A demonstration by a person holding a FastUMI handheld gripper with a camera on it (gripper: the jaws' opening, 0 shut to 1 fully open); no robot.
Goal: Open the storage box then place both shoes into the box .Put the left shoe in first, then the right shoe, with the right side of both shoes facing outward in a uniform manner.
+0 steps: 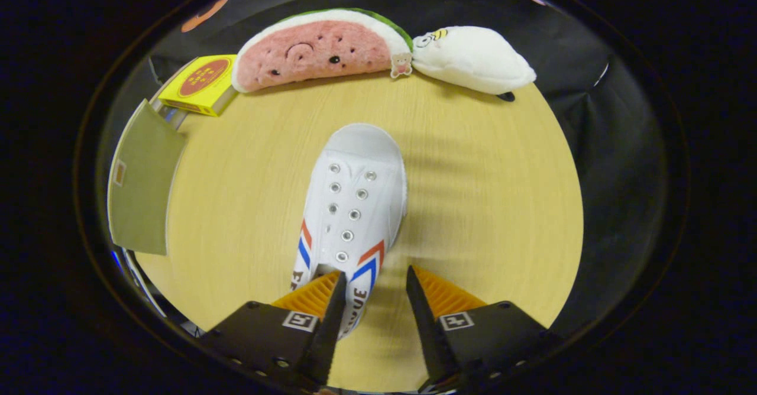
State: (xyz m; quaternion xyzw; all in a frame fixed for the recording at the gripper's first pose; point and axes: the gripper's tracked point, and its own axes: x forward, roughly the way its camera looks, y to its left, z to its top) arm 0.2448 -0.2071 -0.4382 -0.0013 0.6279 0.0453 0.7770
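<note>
A white canvas shoe with red and blue stripes and metal eyelets lies on the wooden table, toe pointing away from me. My gripper is open and straddles the shoe's right side wall near the heel: one finger sits in the shoe's opening, the other stands outside with a gap to the wall. An olive panel of the storage box stands off to the left of the shoe, at the table's edge.
A watermelon-slice plush and a white plush lie along the table's far edge. A yellow carton sits beside the watermelon plush, behind the olive panel. Bare tabletop lies to the right of the shoe.
</note>
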